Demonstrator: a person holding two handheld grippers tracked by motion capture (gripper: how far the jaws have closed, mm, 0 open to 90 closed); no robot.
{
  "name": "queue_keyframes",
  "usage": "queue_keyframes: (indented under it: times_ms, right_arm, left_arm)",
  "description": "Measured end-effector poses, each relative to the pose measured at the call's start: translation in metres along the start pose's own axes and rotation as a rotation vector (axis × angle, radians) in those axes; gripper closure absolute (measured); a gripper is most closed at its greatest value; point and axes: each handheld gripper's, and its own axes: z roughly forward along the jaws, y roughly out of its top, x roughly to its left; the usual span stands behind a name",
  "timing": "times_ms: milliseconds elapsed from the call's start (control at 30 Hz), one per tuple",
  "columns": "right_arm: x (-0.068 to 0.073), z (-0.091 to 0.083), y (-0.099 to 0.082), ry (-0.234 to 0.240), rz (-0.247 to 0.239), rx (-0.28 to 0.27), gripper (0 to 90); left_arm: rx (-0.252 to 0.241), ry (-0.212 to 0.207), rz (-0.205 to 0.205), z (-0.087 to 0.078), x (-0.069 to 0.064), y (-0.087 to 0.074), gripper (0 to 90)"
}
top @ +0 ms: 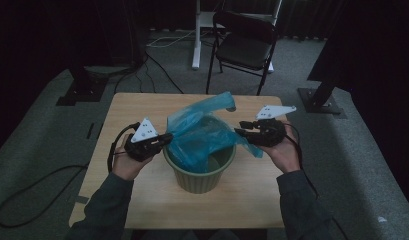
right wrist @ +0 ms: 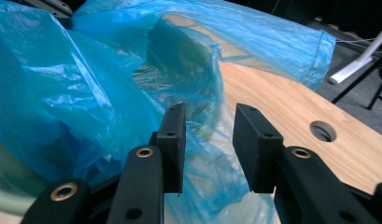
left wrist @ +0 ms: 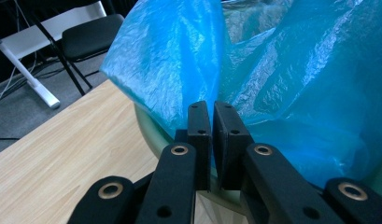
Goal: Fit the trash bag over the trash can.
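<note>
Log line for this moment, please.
work: lining green bin with blue bag | left gripper: nearly shut at bag edge | right gripper: open

Bag (top: 202, 132) in pot (top: 199, 175) at table (top: 142, 200) centre; left gripper (top: 164, 138) left, right gripper (top: 240, 131) right; chair (top: 244, 42) behind.

No readable text, label or number shows anywhere
</note>
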Motion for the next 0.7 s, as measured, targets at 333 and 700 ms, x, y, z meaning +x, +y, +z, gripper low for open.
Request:
queue_keyframes:
  times_ms: [333,700]
  right_arm:
    - [-0.005,0.01,0.009,-0.029,0.015,0.017,64.7]
    - [-0.014,0.041,0.014,-0.024,0.065,0.065,66.1]
  left_arm:
    - [0.024,-0.008,0.018,0.005,-0.002,0.001,84.6]
    - [0.012,0.016,0.014,0.002,-0.001,0.008,73.9]
